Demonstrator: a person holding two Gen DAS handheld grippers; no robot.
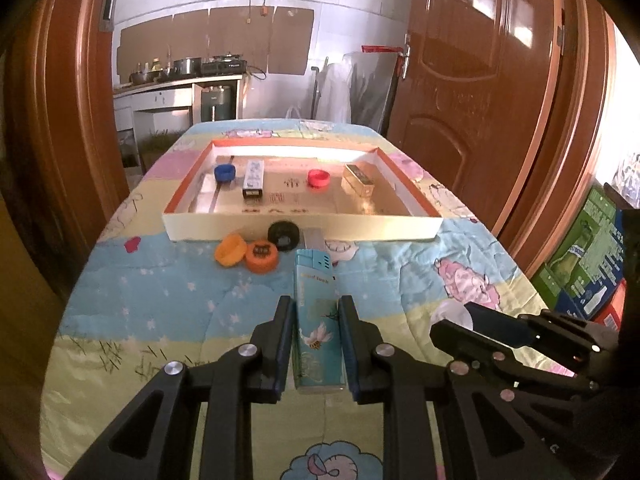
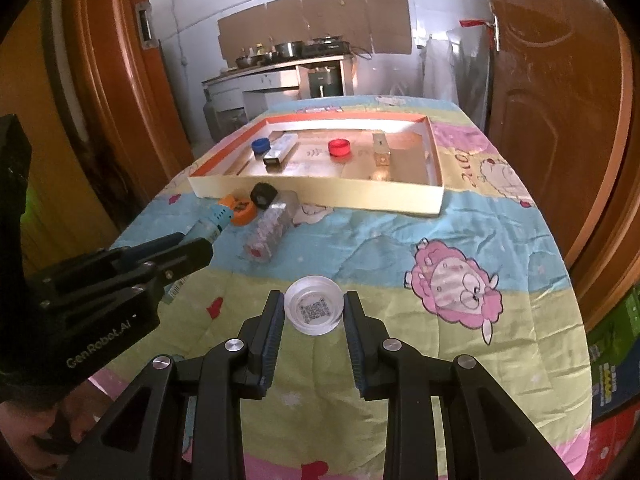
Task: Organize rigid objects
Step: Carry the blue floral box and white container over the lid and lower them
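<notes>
My left gripper [image 1: 317, 308] is shut on a teal lighter [image 1: 316, 312] and holds it over the quilted table; the lighter also shows in the right wrist view [image 2: 212, 220]. My right gripper [image 2: 314, 304] is shut on a white bottle cap [image 2: 315, 309], open side up. A shallow cardboard tray [image 1: 304, 229] lies ahead and holds a blue cap [image 1: 224, 172], a white lighter [image 1: 253, 179], a red cap [image 1: 319, 179] and a gold lighter [image 1: 358, 180]. Two orange caps [image 1: 244, 254], a black cap [image 1: 283, 234] and a clear lighter [image 2: 272, 224] lie in front of the tray.
The table wears a cartoon-print quilt [image 2: 400, 240]. Brown wooden doors [image 1: 480, 80] stand on both sides. A kitchen counter [image 1: 180, 80] with pots is behind. Green cartons [image 1: 592, 248] sit on the floor at the right.
</notes>
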